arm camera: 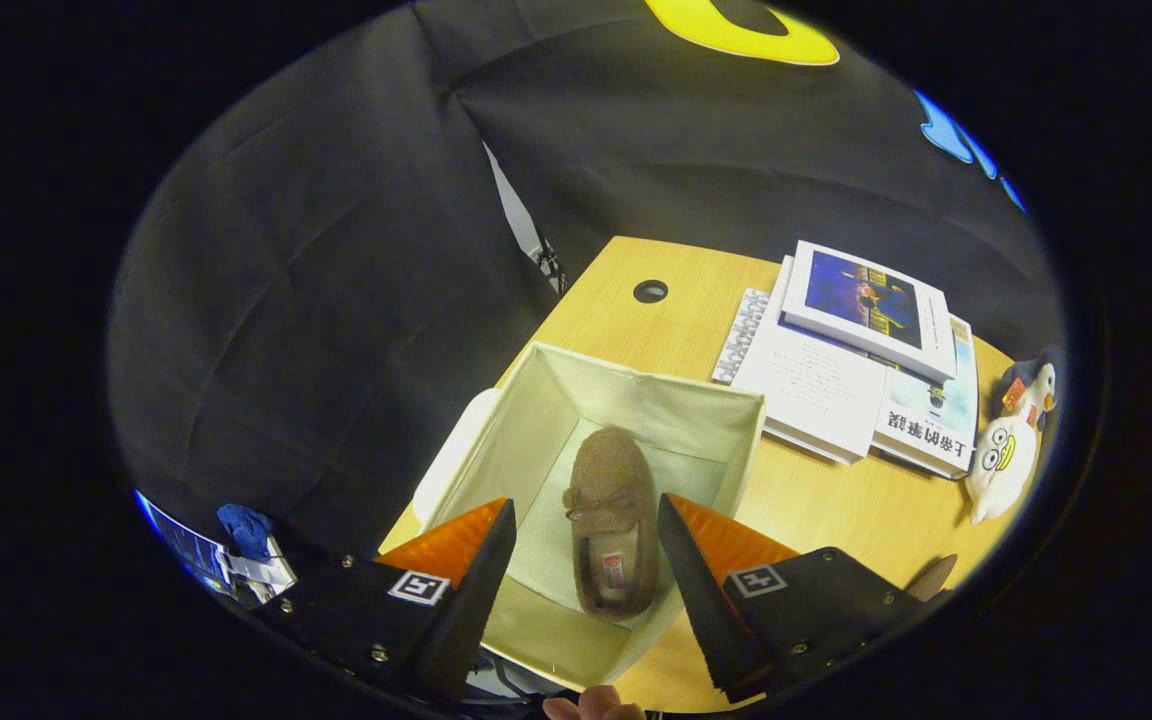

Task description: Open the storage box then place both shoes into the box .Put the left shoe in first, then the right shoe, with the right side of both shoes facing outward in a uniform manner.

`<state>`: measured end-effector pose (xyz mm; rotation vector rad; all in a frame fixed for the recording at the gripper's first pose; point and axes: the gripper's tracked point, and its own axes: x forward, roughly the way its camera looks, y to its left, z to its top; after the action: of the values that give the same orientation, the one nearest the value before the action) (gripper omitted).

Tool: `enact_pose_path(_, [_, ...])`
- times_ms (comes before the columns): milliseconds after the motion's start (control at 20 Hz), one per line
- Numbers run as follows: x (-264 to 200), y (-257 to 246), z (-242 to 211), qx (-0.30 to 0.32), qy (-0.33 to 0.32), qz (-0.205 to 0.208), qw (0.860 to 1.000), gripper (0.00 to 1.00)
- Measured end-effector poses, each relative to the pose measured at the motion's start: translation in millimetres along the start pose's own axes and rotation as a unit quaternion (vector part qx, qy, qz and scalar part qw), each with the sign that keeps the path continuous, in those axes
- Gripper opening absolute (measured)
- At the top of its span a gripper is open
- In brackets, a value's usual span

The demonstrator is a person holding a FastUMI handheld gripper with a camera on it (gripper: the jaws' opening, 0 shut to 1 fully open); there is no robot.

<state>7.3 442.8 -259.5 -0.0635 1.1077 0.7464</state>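
Brown fuzzy slipper (pixel 611 520) is sitting on the floor of the storage box (pixel 706 415), toe pointing to the far wall and the heel opening toward the near side. It's lying flat, sole down, roughly along the middle of the box, with bare lining on either side of it. The box itself is a cream fabric cube, open at the top, parked on the light wood worktop (pixel 806 500) near its left edge. Something white and rounded (pixel 448 452) pokes out from behind the box's left wall; can't tell if that's the lid or something else.

The gripper (pixel 586 570) hangs above the box with its fingers spread wide apart, and they've got nothing in them. The slipper shows in the gap between them, but lower down, not touching either one.

Off to the right of the box there's a stack of books (pixel 856 370), and further right a plush penguin toy (pixel 1006 450) lying on the worktop. A small brown bit (pixel 933 577) peeks out just past the right finger, near the worktop's edge; too little of it shows to say what it is. A cable hole (pixel 650 291) sits on the far side of the worktop. A fingertip (pixel 596 706) shows at the very near edge.
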Motion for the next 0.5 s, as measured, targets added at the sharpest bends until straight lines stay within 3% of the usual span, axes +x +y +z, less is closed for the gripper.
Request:
enact_pose_path(450, [-75.0, -41.8, 15.5, 0.011, -0.055, 0.007, 0.998, 0.87])
enact_pose_path(500, [-89.1, -49.2, 13.8, 0.010, -0.060, 0.006, 0.998, 0.97])
